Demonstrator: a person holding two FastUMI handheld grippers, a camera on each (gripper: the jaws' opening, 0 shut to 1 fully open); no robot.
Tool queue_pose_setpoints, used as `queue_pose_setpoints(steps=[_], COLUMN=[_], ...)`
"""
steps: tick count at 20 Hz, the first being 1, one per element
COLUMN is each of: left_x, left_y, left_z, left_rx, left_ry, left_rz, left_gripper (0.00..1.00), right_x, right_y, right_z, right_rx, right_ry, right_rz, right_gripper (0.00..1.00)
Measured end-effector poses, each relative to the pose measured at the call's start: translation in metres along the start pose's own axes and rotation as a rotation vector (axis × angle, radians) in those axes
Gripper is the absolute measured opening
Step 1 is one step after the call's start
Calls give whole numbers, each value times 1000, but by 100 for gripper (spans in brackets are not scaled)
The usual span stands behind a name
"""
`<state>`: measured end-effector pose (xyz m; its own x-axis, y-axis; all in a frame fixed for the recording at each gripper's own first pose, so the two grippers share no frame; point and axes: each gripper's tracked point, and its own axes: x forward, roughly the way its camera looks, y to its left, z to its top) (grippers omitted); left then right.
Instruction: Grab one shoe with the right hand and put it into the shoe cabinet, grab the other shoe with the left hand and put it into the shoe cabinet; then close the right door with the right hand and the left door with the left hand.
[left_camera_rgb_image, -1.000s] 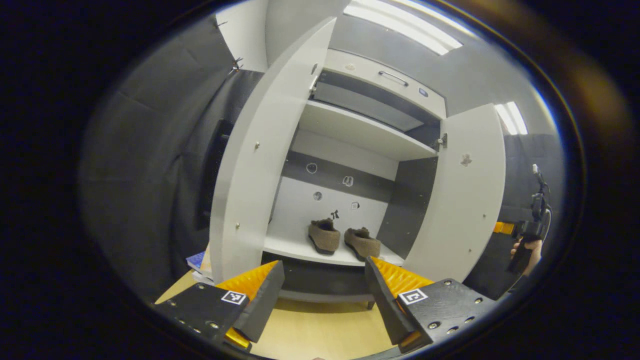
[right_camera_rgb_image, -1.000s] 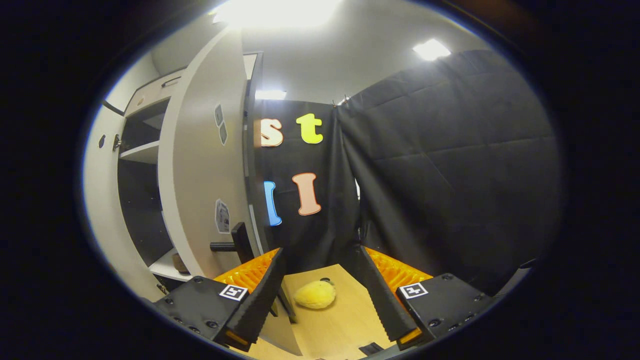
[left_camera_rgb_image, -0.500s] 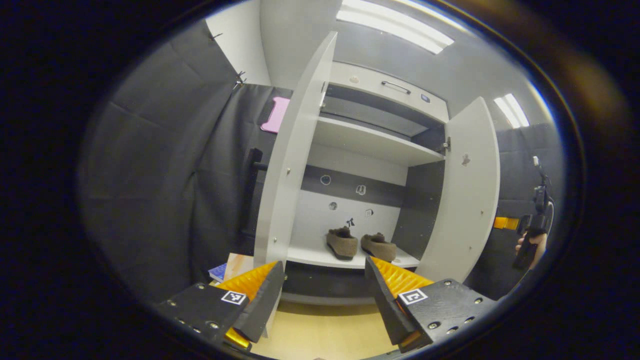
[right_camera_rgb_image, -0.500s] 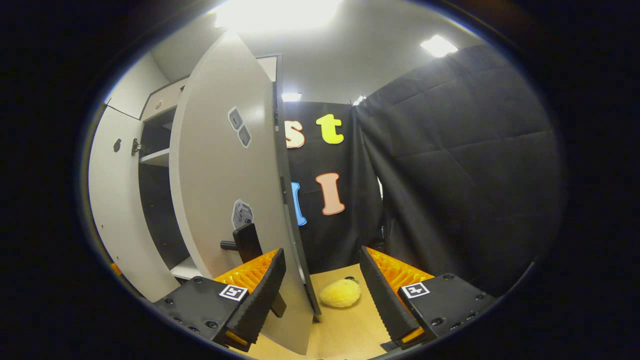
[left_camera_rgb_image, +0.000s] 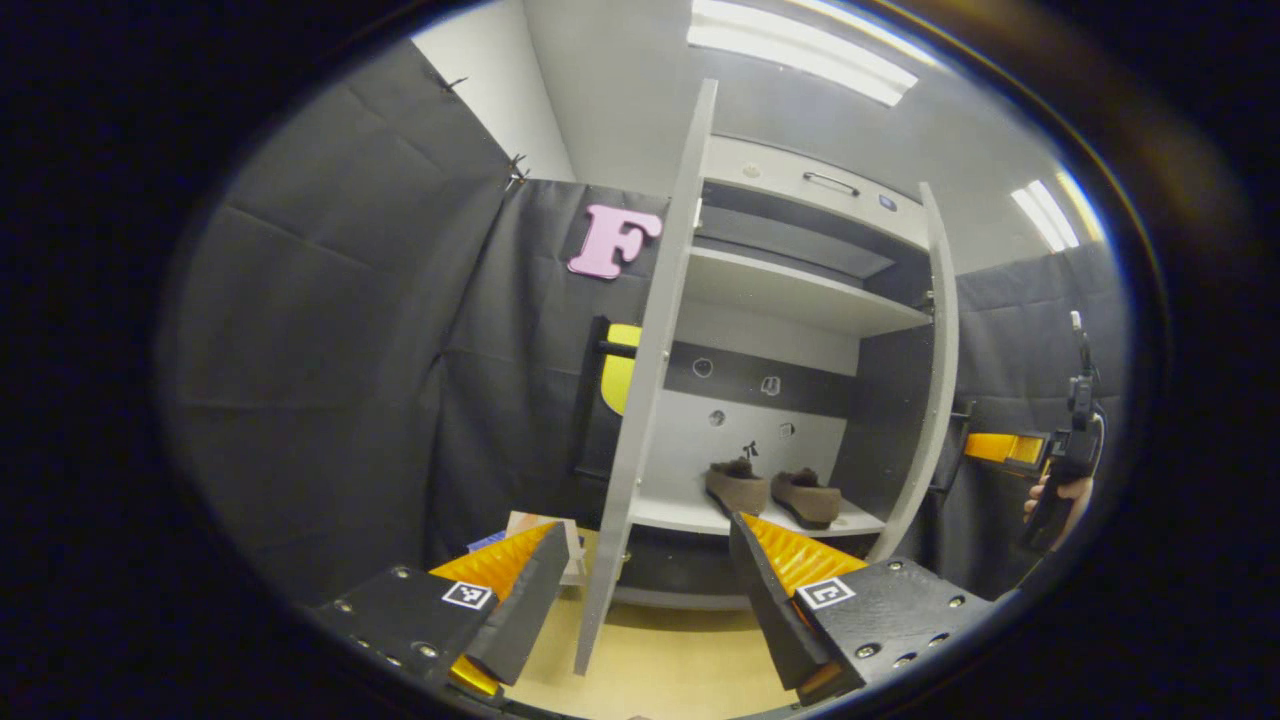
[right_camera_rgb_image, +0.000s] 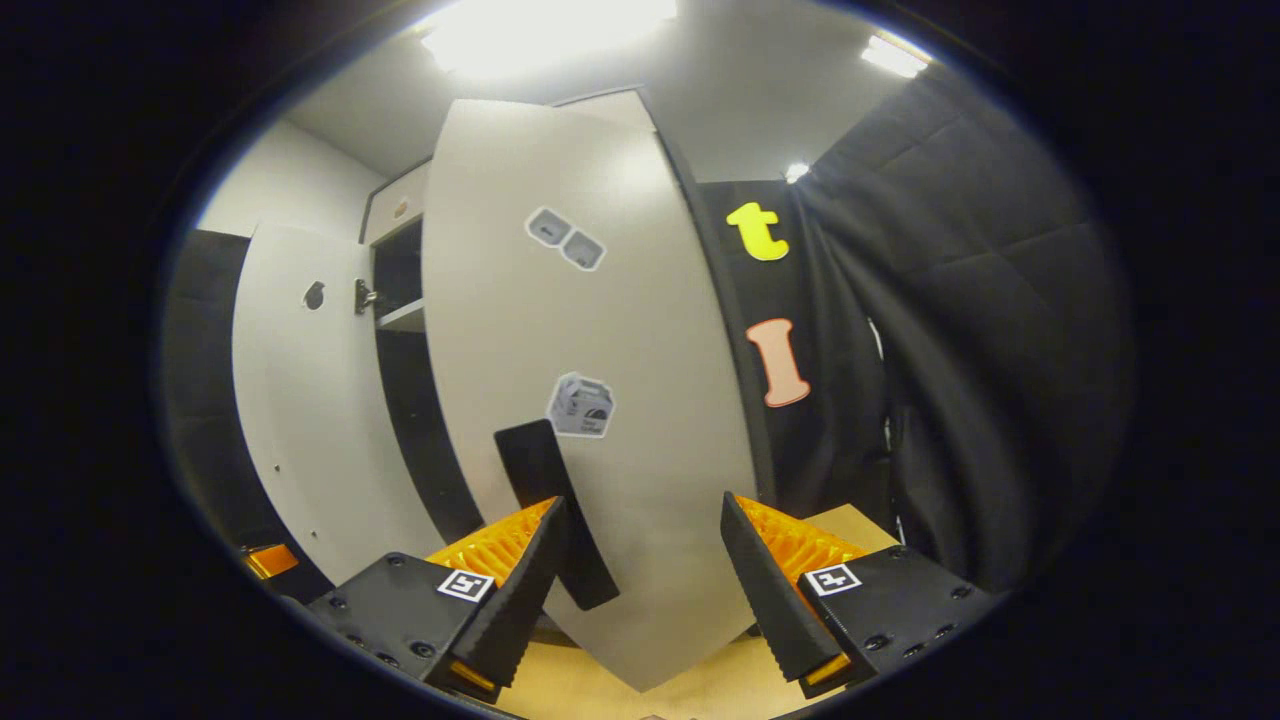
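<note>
My right gripper stands with its jaws spread and nothing between them. It faces the outer face of the right door, which takes up the centre of the right gripper view. The door's dark bar handle runs down to the lower centre, just beside the finger on the picture's left; whether they touch I cannot tell.

My left gripper is likewise spread and empty. In the left gripper view it sits at the bottom of the frame, with the left door seen almost edge-on, rising from between its fingers to the upper centre. That door's handle shows on the far side of the panel, left of centre.

Further out, both shoes rest side by side on the lower shelf of the shoe cabinet, right of centre. My judgement is that the shoe steps are done and the door steps are in hand.

At the right edge of the left gripper view I see the right gripper, in the hand that holds it, beyond the right door.

On handling, I judge both doors to be stiff, flat board, light on their hinges and smooth-faced, so a pinch on the bare panel would likely slip. The handle or the free edge is the sound place to take hold or push. A hard push risks a slam.

Wooden floor lies beneath.
</note>
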<state>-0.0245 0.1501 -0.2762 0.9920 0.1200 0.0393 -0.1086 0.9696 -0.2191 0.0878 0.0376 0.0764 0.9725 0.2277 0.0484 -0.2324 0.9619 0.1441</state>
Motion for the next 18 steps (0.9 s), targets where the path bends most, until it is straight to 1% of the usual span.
queue_pose_setpoints(steps=[1,2,3,4,5,6,7,9,10,12,14,15,16,17,18], left_x=[-2,-4,-8,-11,-14,-15,-17,-16,-15,-13,-7,-3,3,10,18], left_y=[6,14,22,29,36,44,53,72,80,91,102,105,109,112,116], left_z=[1,1,2,3,5,6,9,22,27,33,41,44,48,52,56], left_rx=[-9,-18,-26,-35,-44,-48,-46,-26,-13,9,29,39,51,65,76], left_ry=[-3,-7,-13,-17,-21,-26,-33,-61,-75,-92,-112,-119,-122,-127,-128], left_rz=[12,27,45,64,83,100,118,154,166,185,196,195,193,188,180], left_gripper=[97,93,93,97,98,93,97,97,93,93,93,98,93,97,97], right_x=[3,5,5,3,3,2,2,-1,-1,-3,-4,-5,-7,-9,-11], right_y=[13,24,30,33,34,33,31,27,25,22,20,19,18,19,19], right_z=[-1,1,2,1,-1,-1,-2,-6,-9,-18,-27,-30,-32,-35,-36], right_rx=[4,7,6,-3,-17,-28,-33,-26,-24,-29,-41,-50,-59,-68,-77], right_ry=[-6,-13,-16,-15,-13,-12,-14,-5,4,28,48,56,58,59,56], right_rz=[33,61,82,93,93,85,77,58,47,32,17,4,-4,-9,-13], right_gripper=[97,97,97,97,97,96,97,96,96,96,97,97,98,98,98])
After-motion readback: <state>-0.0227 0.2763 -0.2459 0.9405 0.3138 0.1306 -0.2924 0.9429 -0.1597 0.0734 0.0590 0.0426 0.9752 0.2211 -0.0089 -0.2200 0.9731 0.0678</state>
